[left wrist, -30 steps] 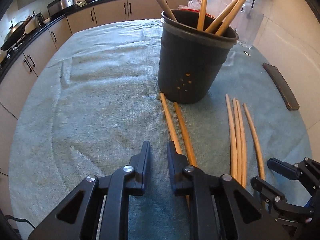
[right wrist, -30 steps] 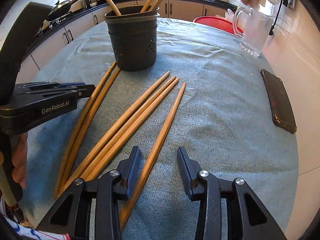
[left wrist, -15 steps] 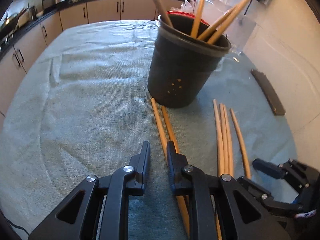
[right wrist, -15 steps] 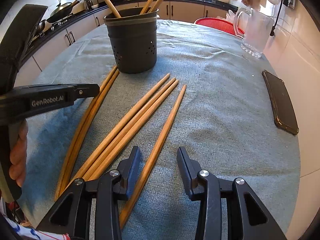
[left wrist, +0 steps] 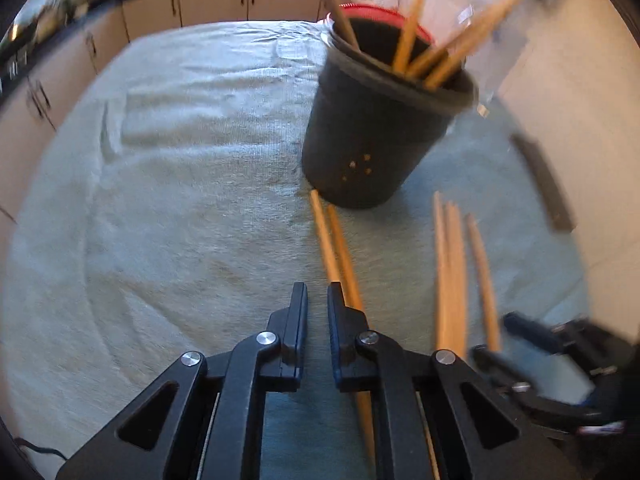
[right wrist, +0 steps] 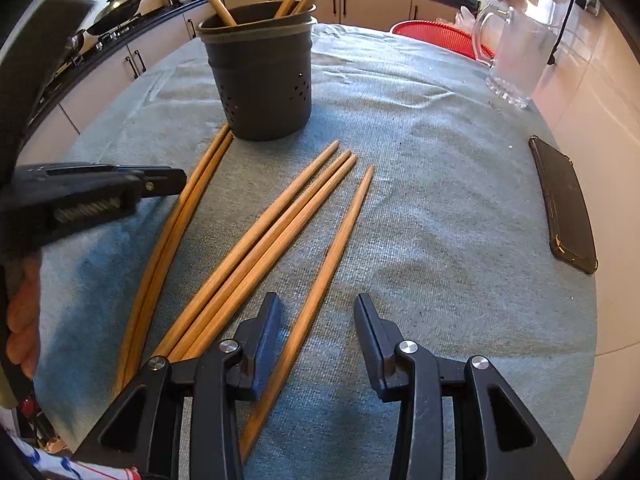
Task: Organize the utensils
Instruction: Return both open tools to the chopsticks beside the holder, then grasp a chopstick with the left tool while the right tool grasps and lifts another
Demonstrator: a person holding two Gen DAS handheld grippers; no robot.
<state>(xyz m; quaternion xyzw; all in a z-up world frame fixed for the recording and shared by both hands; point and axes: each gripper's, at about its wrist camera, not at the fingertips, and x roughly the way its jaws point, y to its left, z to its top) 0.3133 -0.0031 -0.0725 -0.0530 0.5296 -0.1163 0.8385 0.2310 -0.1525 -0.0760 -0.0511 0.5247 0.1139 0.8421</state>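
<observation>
A dark perforated utensil holder (left wrist: pixel 372 140) (right wrist: pixel 264 80) stands on the blue-grey cloth with several wooden chopsticks upright in it. A pair of chopsticks (left wrist: pixel 332 240) (right wrist: pixel 180 216) lies in front of it. My left gripper (left wrist: pixel 317 286) (right wrist: pixel 160 180) hovers at the pair's left edge; its jaws are closing to a thin slit with nothing between them. Three more chopsticks (right wrist: pixel 272 224) lie side by side, and a single chopstick (right wrist: pixel 336 248) lies to their right. My right gripper (right wrist: pixel 316 298) (left wrist: pixel 520 328) is open astride that single chopstick, its pads not touching it.
A black phone (right wrist: pixel 564 204) lies near the table's right edge by the wall. A glass jug (right wrist: pixel 516 60) and a red basket (right wrist: pixel 436 34) stand at the back right. A person's hand (right wrist: pixel 22 320) holds the left gripper. Kitchen cabinets line the far side.
The left gripper's jaws have narrowed, and it has tilted, so the holder now looks slanted and blurred in its view. The right gripper has stayed still over the single chopstick.
</observation>
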